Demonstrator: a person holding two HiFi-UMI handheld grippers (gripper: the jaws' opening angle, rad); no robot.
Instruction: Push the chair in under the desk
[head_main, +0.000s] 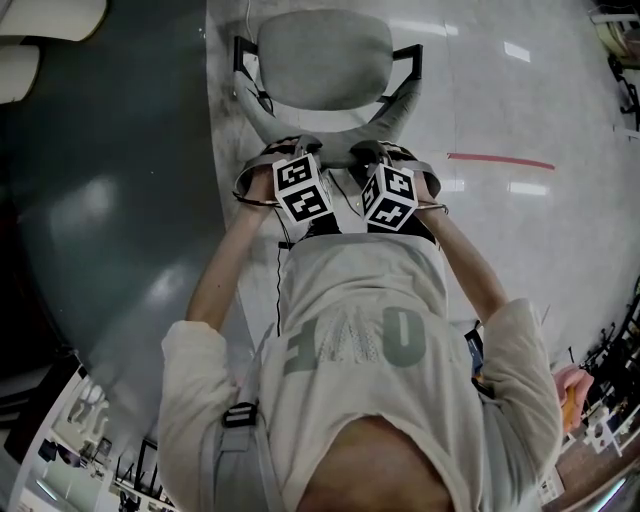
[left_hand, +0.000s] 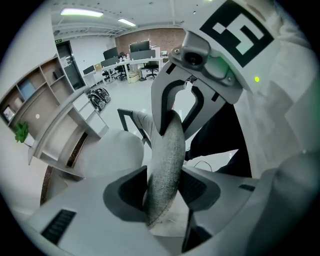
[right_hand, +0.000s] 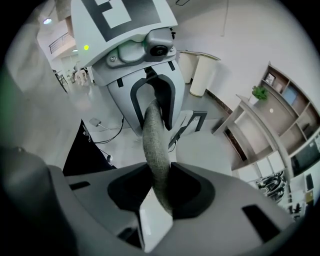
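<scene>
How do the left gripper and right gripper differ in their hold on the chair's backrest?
The left gripper holds with wider jaws, the backrest filling the gap; the right gripper holds with narrower jaws, pinching it thinner. The left gripper grips nearer the desk; the right gripper farther from it. Both straddle the backrest's top edge, pointing steeply down.

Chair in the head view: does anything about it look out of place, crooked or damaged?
Only its place: the chair stands out on the floor beside the dark desk, not under it. It looks upright and undamaged. The left gripper and right gripper both clamp the top edge of its backrest.
</scene>
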